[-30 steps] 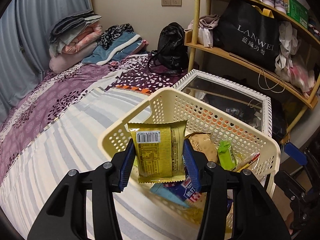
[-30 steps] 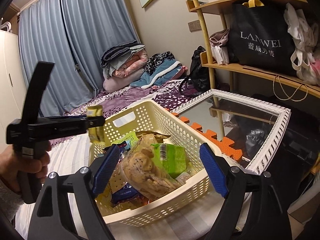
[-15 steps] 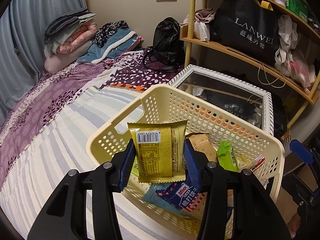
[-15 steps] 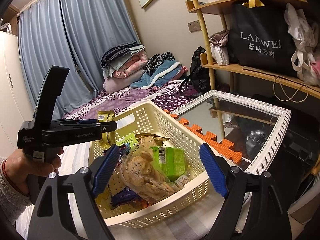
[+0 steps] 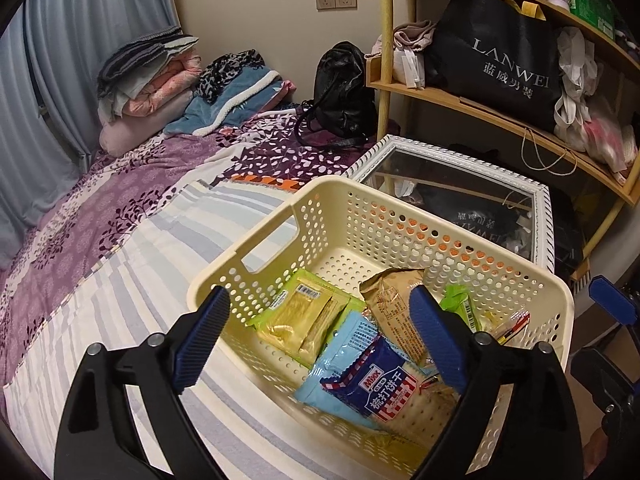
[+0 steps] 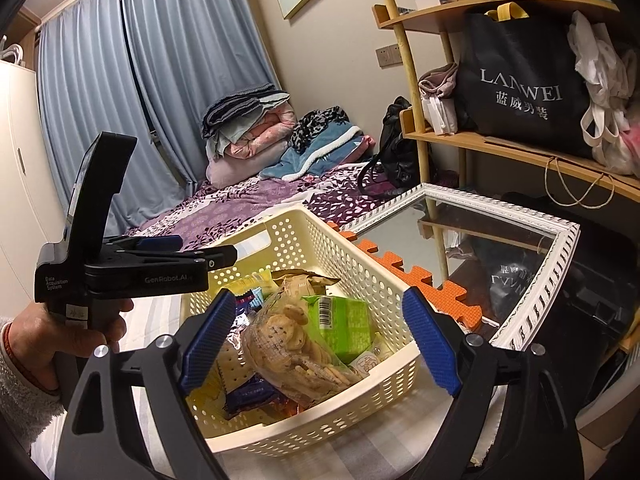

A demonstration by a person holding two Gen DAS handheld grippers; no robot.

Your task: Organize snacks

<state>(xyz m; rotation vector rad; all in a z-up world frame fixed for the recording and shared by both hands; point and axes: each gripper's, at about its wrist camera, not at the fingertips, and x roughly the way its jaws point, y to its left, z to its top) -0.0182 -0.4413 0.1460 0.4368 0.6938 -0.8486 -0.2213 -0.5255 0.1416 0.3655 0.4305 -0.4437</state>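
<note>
The cream perforated plastic basket (image 5: pixel 400 216) sits on the striped bedsheet (image 5: pixel 132 280), stuffed with crinkly wrappers. The shiny gold foil snack packet (image 5: pixel 300 316) lies flat inside on a green pack, near the blue cracker bag (image 5: pixel 372 384). The left gripper (image 5: pixel 316 340) tilts down over it, jaws opening, nothing between them. The right gripper (image 6: pixel 316 344) is also opening and empty, pointed at the clear biscuit bag (image 6: pixel 292 344).
</note>
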